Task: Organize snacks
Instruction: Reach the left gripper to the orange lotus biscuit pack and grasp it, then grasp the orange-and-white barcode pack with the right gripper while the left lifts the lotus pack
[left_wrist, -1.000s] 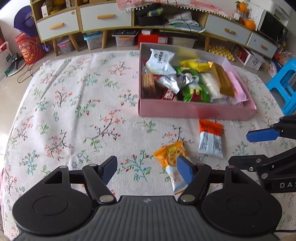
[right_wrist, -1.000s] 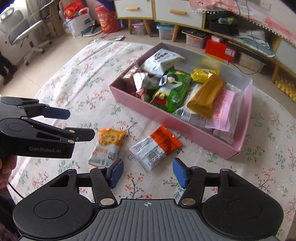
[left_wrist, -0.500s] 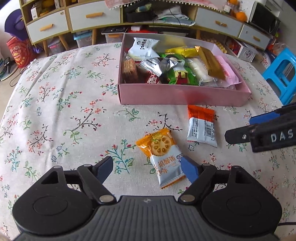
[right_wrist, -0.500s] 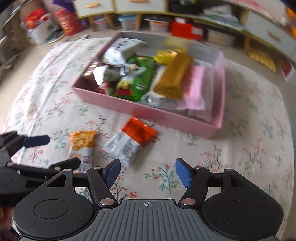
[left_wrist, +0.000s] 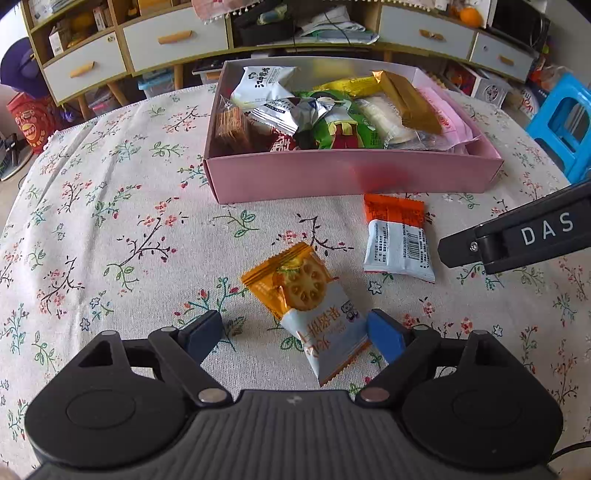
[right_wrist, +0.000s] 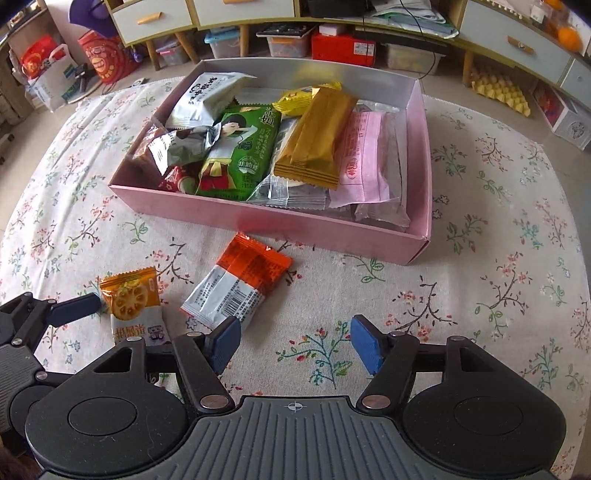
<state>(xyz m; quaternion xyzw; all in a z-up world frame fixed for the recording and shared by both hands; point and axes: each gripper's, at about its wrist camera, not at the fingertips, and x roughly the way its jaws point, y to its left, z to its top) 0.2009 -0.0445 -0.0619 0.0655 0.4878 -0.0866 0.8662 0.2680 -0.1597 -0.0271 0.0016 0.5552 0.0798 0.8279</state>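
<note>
L gripper (left_wrist: 295, 332) hangs low over the surface (left_wrist: 110, 229), which wears a floral cloth. Its fingers (left_wrist: 384, 338) are spread and have just been opening wider; the white end of the orange biscuit pkt (left_wrist: 306, 306) lies between them, flat on the cloth. The right-hand pad sits just beside the pkt's edge; can't tell if it touches. No pinch on it.

R gripper (right_wrist: 291, 339) also points down at the cloth, fingers (right_wrist: 364, 343) spread, having just opened some, w/ bare cloth between them. The orange-and-white barcode pkt (right_wrist: 238, 284) lies just ahead of its left-hand pad, not between the pads.

Both loose pkts lie near each other, in front of the pink box (left_wrist: 351, 177), apart from its front wall. Box is packed w/ snacks: green pkt (right_wrist: 236, 151), gold bar (right_wrist: 317, 136), pink wrapper (right_wrist: 364, 155), white pkt (right_wrist: 207, 96).
</note>
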